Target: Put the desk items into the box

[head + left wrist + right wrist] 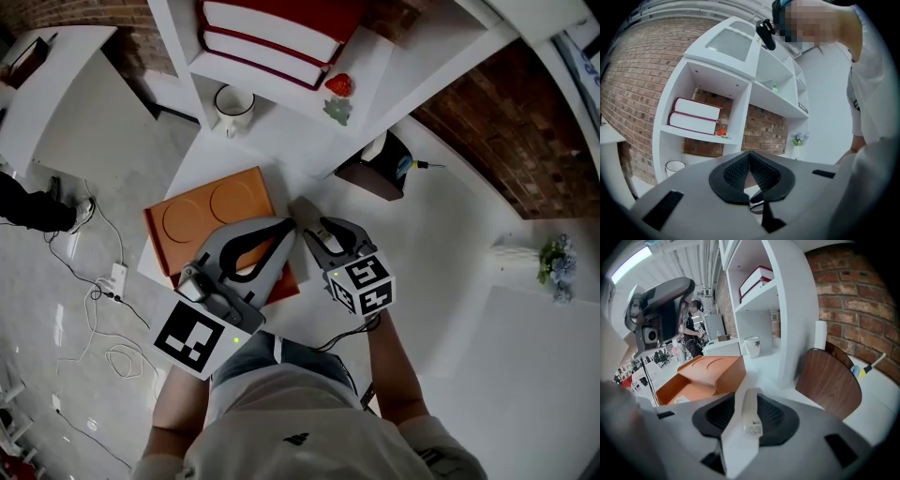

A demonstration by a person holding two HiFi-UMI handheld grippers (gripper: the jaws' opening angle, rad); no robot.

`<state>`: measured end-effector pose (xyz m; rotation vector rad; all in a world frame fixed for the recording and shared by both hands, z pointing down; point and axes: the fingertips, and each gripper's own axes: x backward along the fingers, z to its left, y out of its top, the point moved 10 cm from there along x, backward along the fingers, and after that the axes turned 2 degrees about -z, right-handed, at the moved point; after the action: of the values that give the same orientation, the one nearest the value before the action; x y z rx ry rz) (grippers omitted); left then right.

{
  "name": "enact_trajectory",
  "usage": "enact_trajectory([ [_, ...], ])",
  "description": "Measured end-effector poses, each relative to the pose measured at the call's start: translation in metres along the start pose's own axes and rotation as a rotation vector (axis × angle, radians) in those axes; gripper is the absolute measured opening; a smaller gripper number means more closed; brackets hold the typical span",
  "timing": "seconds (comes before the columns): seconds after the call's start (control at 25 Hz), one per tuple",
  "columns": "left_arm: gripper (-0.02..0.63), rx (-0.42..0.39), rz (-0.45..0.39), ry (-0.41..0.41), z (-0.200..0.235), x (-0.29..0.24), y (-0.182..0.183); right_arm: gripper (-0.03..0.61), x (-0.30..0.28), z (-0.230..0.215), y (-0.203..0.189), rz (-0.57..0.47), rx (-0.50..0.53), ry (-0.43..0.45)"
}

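Two books, one mug, one box

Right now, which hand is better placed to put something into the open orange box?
Right, I'd say. The right tongs already have a flat white labelled strip between them, close beside the open orange box; the left tongs are shut with nothing in them.

We see the box on the table, at its left edge. The shelf unit stands behind the box. The mug is in the low compartment, books stacked on the shelf above it, strawberry figure just right of the books. The holder sits on the table right of the shelf upright, vase far right. The left tongs and right tongs hang side by side over the box's right edge, with a flat item between the right pair.
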<state>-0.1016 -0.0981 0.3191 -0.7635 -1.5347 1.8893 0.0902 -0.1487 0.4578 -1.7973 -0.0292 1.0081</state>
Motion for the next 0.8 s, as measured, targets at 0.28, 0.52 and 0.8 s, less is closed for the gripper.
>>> enact_trajectory([
  [0.28,0.012,0.009,0.005,0.015,0.006,0.003,-0.005,0.197,-0.014,-0.005,-0.012,0.077,0.051,-0.015],
  [0.52,0.012,0.007,0.004,0.025,0.007,0.005,-0.004,0.227,-0.027,-0.01,-0.02,0.154,0.099,-0.026],
  [0.8,0.012,0.017,0.003,0.044,0.011,0.009,-0.005,0.242,-0.034,-0.011,-0.023,0.181,0.115,-0.032],
])
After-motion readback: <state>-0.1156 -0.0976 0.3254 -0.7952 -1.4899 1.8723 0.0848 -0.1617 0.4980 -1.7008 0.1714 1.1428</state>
